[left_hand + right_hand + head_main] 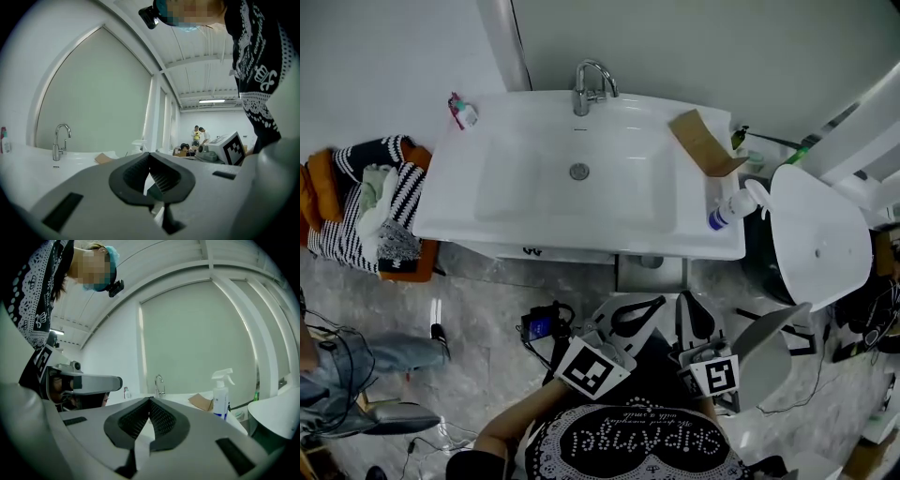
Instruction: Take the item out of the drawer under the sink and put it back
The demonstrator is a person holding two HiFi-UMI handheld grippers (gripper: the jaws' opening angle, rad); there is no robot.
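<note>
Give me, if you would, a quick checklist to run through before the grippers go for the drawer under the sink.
1. Left gripper empty: ok, jaws together on nothing.
2. Right gripper empty: ok, shut likewise.
3. Jaws open for a handle: not ok.
4. Drawer in sight: cannot tell, the sink overhangs it.
5. Spray bottle clear of both grippers: ok, upright on the sink's right corner.
</note>
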